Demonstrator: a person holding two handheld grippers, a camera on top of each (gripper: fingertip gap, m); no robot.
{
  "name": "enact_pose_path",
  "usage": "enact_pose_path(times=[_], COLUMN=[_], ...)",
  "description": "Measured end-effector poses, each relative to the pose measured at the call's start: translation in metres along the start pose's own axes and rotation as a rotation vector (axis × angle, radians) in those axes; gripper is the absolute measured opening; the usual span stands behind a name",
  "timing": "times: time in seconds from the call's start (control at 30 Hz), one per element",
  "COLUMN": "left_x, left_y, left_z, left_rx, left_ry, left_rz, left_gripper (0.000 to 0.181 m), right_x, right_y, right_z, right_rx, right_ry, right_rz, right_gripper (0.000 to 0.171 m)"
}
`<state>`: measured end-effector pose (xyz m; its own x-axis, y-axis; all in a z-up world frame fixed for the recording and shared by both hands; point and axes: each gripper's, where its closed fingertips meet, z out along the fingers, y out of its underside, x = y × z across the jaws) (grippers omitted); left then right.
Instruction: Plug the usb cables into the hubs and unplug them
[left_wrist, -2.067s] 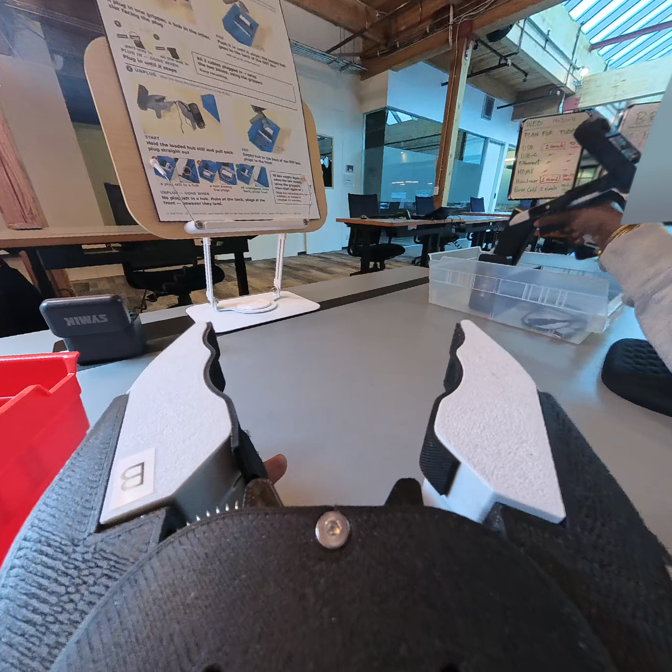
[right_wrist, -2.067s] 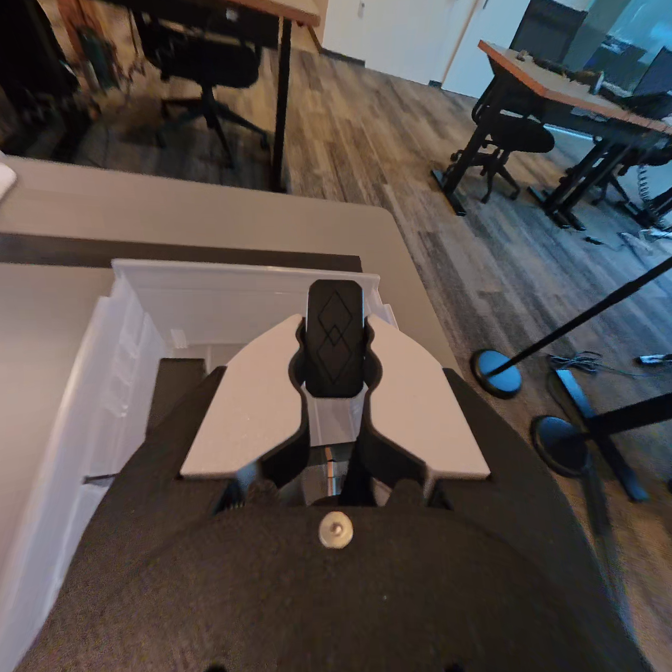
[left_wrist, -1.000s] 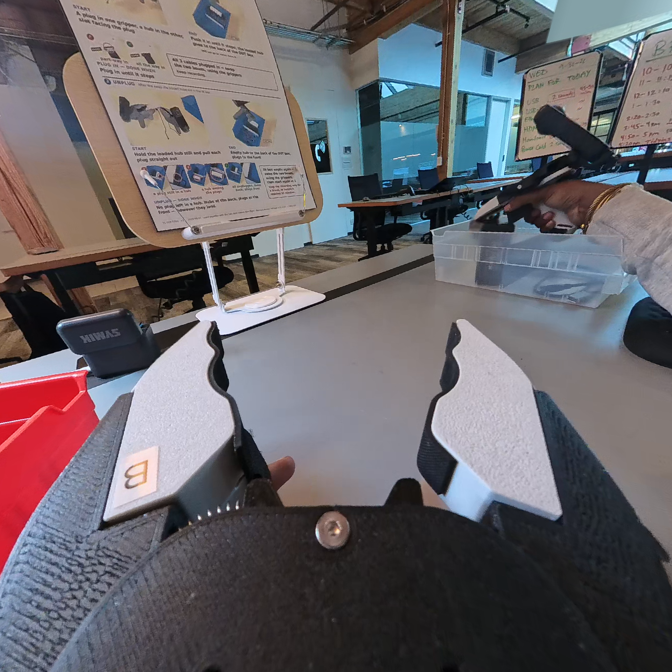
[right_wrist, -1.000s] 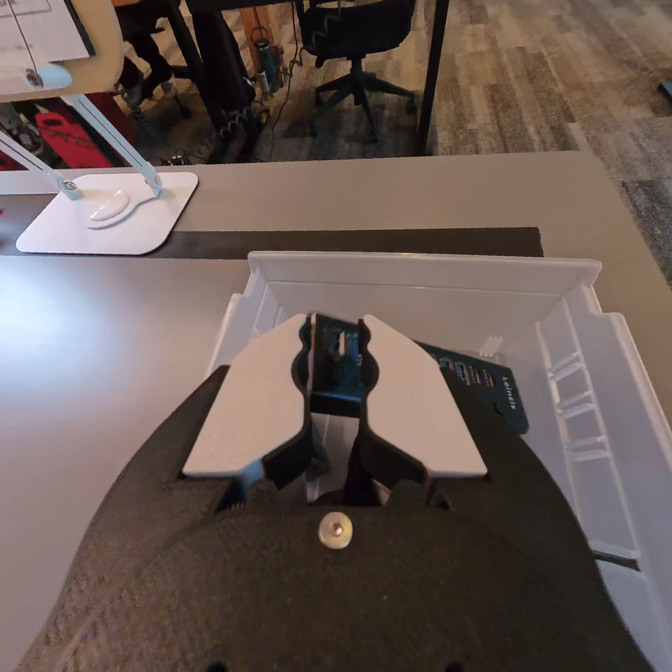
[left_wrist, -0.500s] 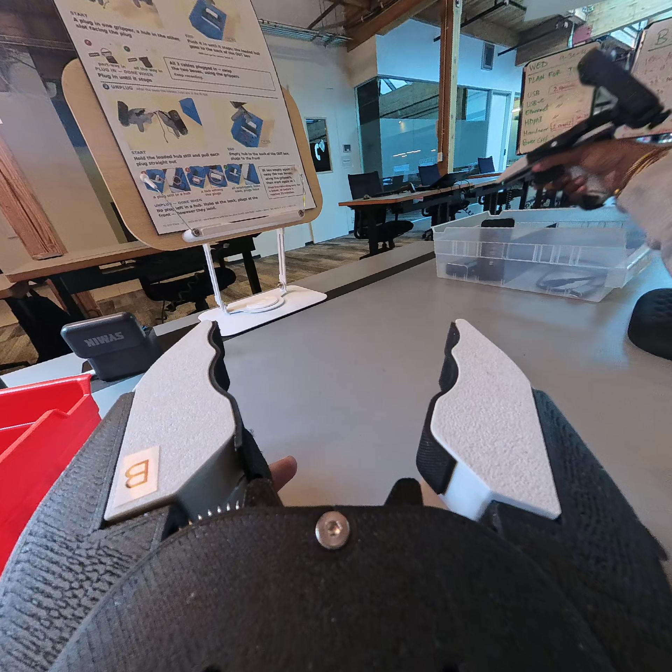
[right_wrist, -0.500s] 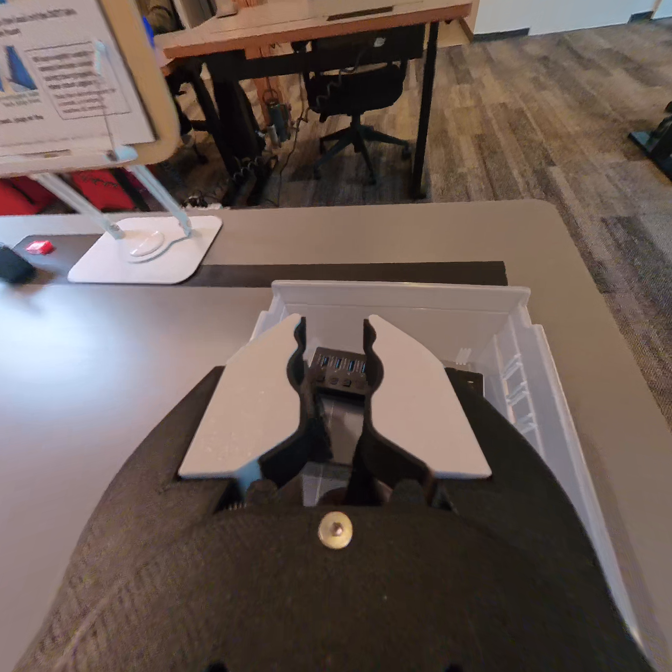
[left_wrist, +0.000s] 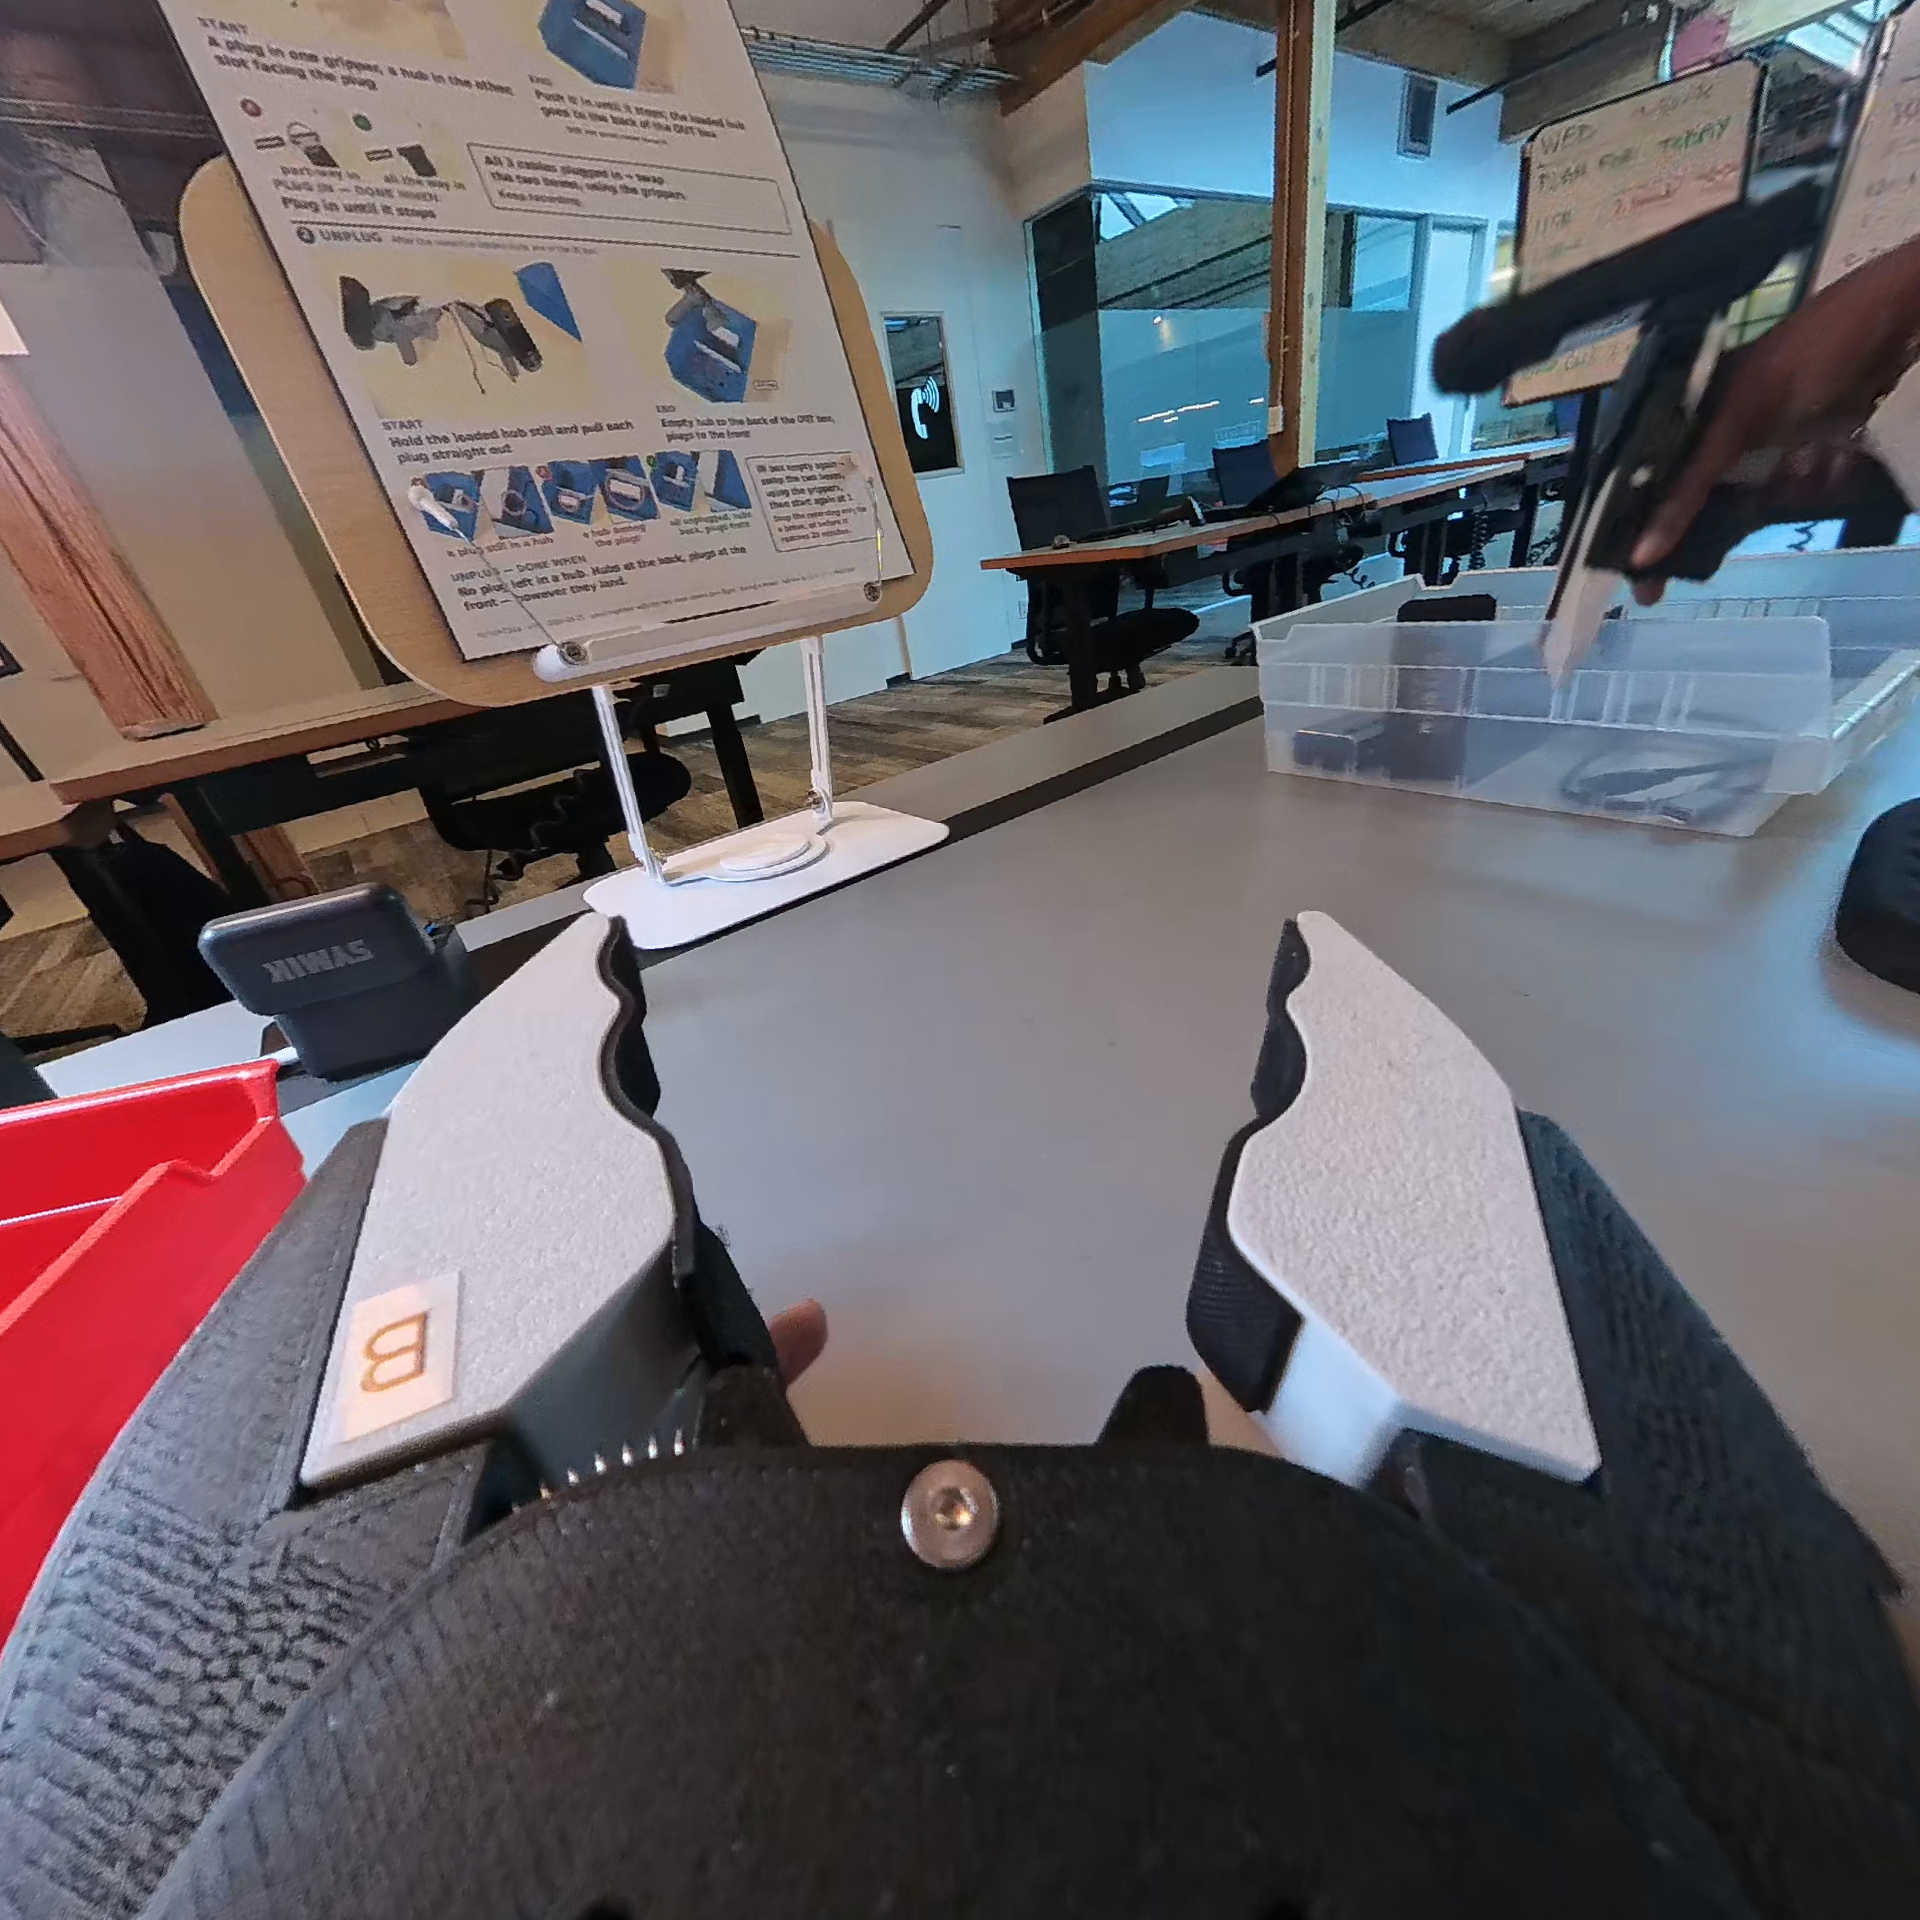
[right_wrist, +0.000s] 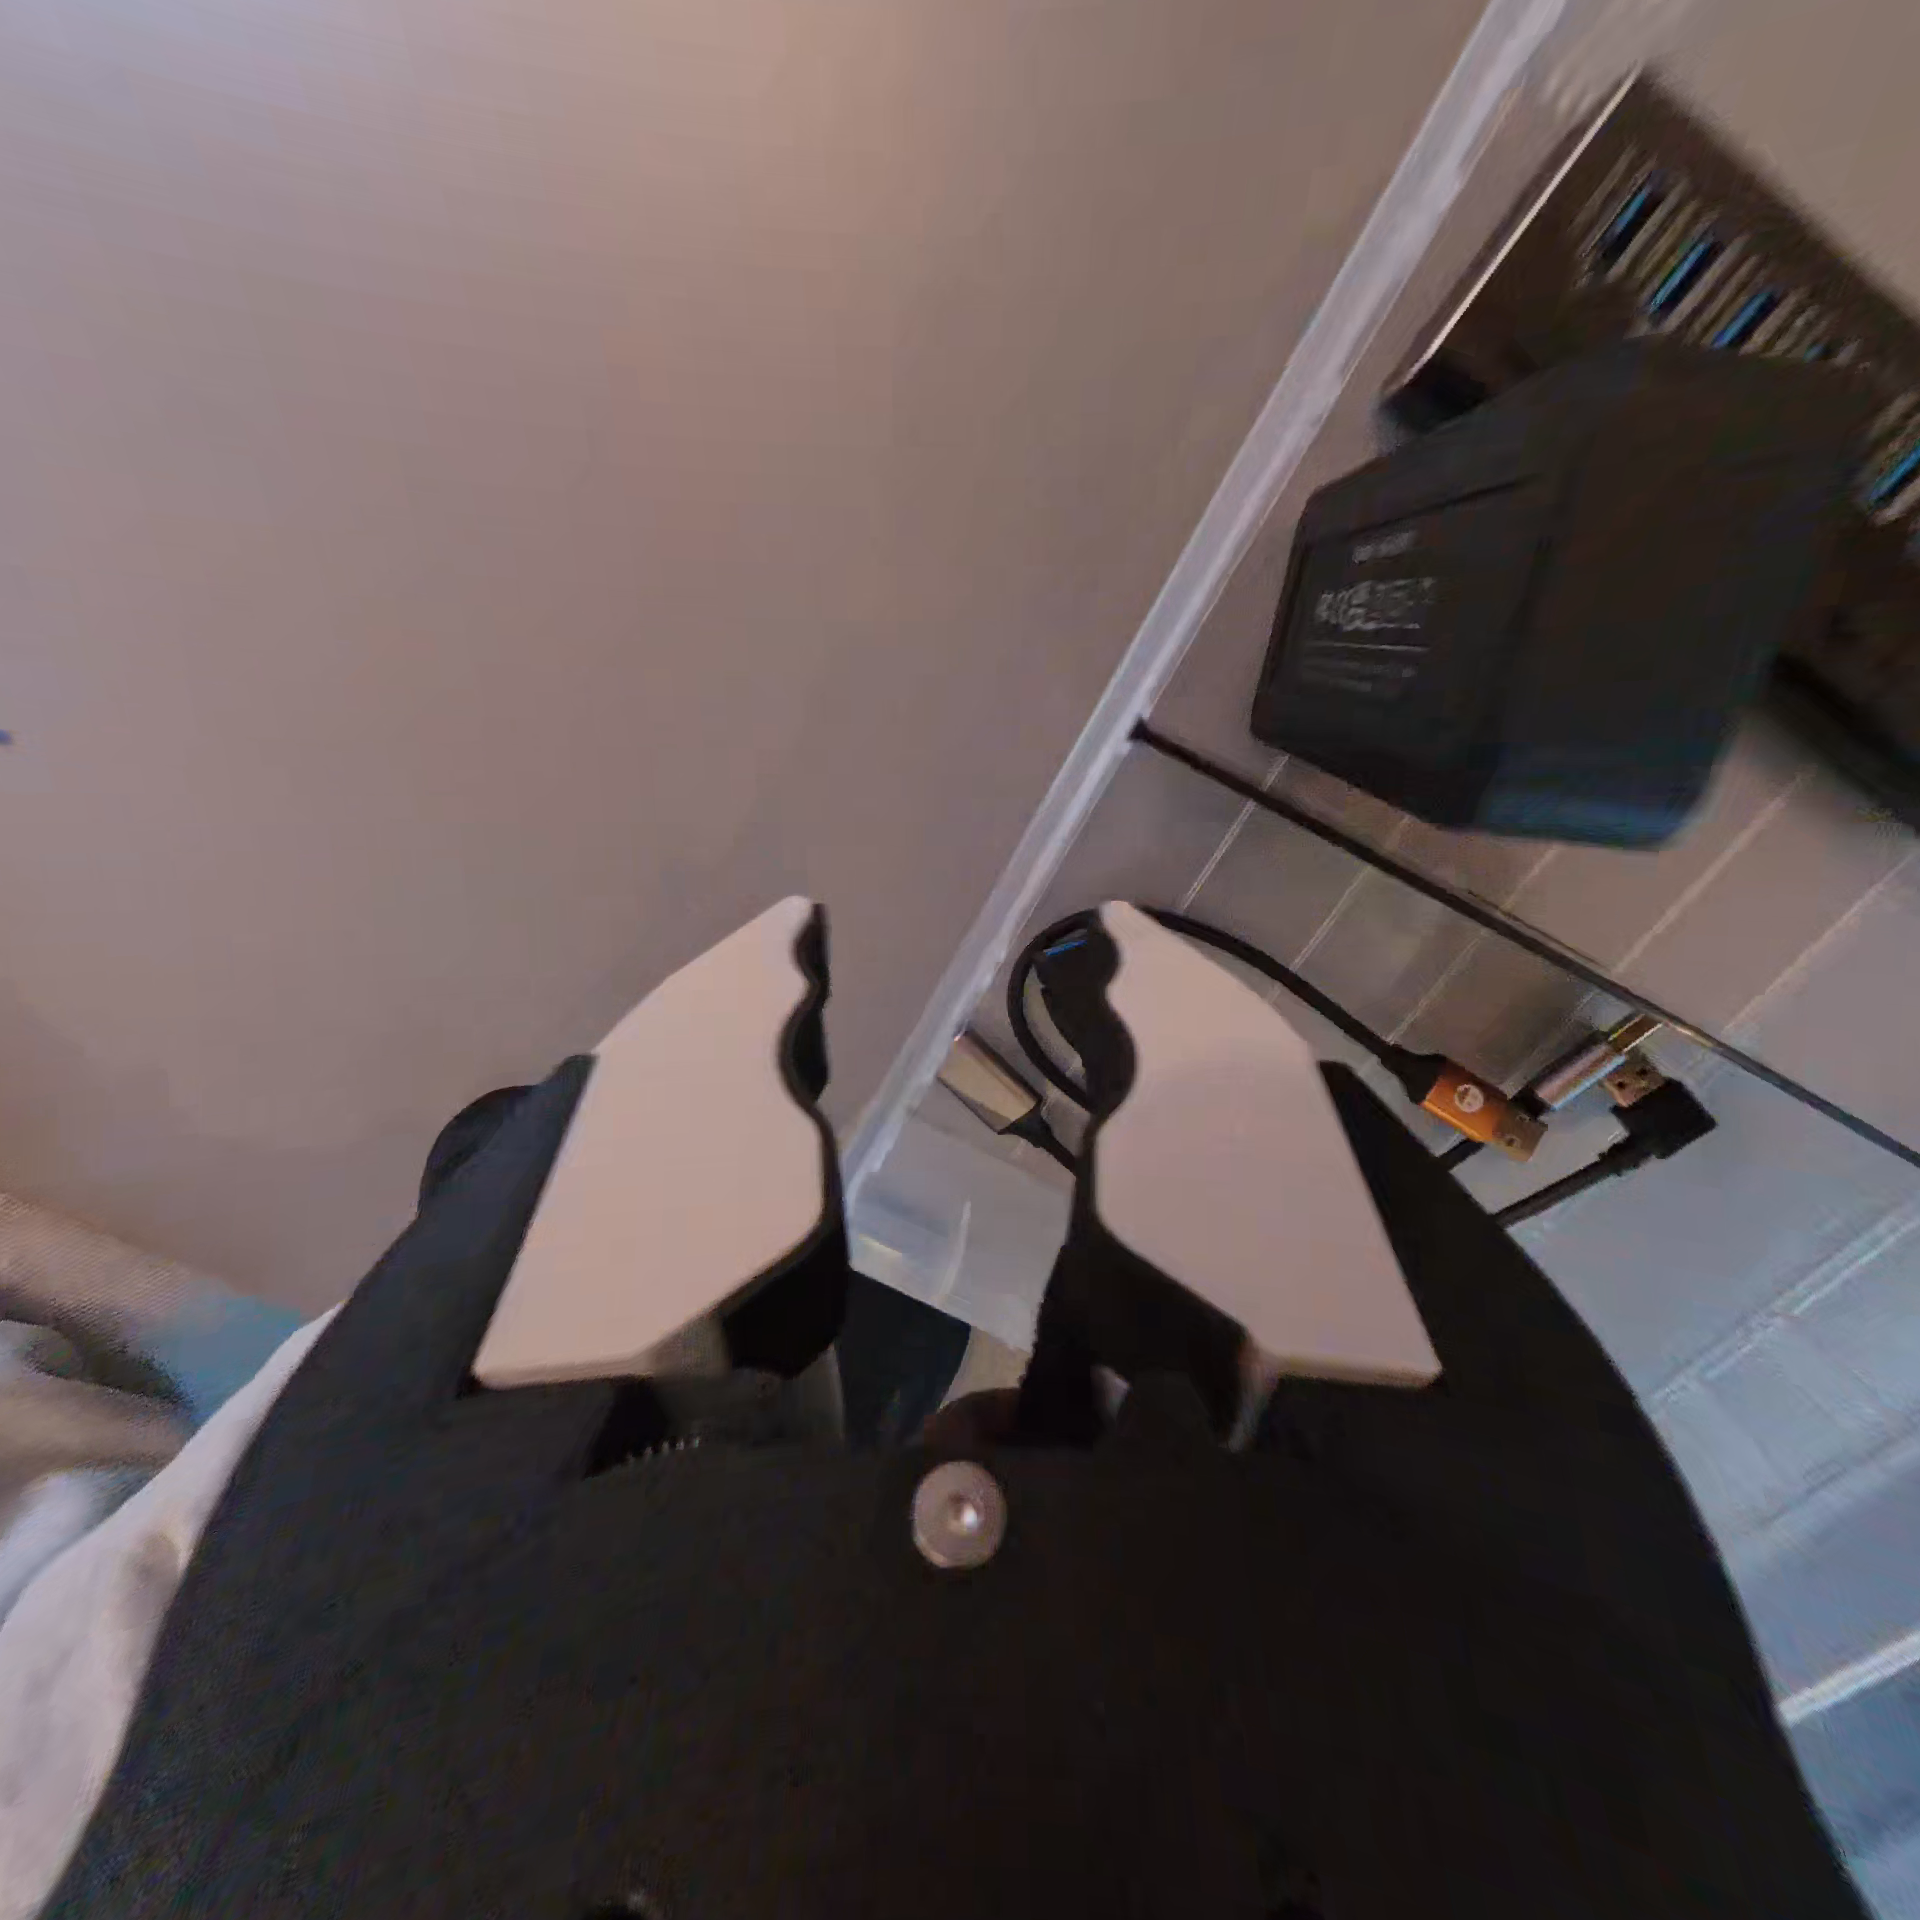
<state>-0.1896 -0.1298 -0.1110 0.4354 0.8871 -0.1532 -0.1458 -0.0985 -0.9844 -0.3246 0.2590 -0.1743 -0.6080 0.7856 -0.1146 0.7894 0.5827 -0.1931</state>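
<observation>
My left gripper (left_wrist: 956, 935) is open and empty, low over the grey table (left_wrist: 1039, 1039). My right gripper (right_wrist: 961, 925) is open and empty. It points down over the left wall of the clear plastic bin (right_wrist: 1195, 623), and also shows in the left wrist view (left_wrist: 1579, 623) above the bin (left_wrist: 1538, 717). In the bin's back compartment lie a black hub (right_wrist: 1507, 582) and a second hub with blue ports (right_wrist: 1714, 260). The front compartment holds usb cables: an orange plug (right_wrist: 1465, 1101), a silver plug (right_wrist: 987, 1081) and a black plug (right_wrist: 1662, 1122). The right wrist view is blurred.
A red bin (left_wrist: 104, 1247) stands at the left of my left gripper. A black device (left_wrist: 312, 977) and an instruction board on a white stand (left_wrist: 582, 364) are at the table's far edge. A dark round object (left_wrist: 1881, 914) sits at the right edge. The black device (left_wrist: 312, 977) is about 30 centimetres from my left fingertips and 60 centimetres from my right.
My right gripper held a black hub over the bin a second ago. It has let go, opened wider, and swung down toward the front compartment with the cables. My left gripper has not moved.
</observation>
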Motion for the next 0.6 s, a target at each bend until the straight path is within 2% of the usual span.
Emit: enact_pose_path(times=[0.07,0.13,0.2,0.33,0.6], left_x=[-0.002,-0.004,-0.005,-0.003,-0.005], left_y=[0.0,-0.002,-0.003,-0.003,-0.006], left_z=[0.0,-0.001,-0.002,-0.002,-0.004], left_rx=[0.002,0.008,0.015,0.007,0.015], left_ry=[-0.008,-0.019,-0.023,-0.013,-0.026], left_rz=[0.0,0.002,-0.003,0.002,0.008], left_gripper=[0.114,0.114,0.114,0.114,0.114], right_x=[0.006,0.01,0.003,-0.026,-0.125], right_y=[-0.003,-0.009,-0.019,-0.045,-0.092], right_z=[0.012,0.012,0.015,0.023,0.044], right_rx=[-0.101,-0.129,-0.129,-0.128,-0.096], right_ry=[0.072,0.169,0.203,0.193,0.202], right_rz=[-0.01,-0.091,-0.174,-0.202,-0.406], right_gripper=[0.022,0.015,0.017,0.02,0.03])
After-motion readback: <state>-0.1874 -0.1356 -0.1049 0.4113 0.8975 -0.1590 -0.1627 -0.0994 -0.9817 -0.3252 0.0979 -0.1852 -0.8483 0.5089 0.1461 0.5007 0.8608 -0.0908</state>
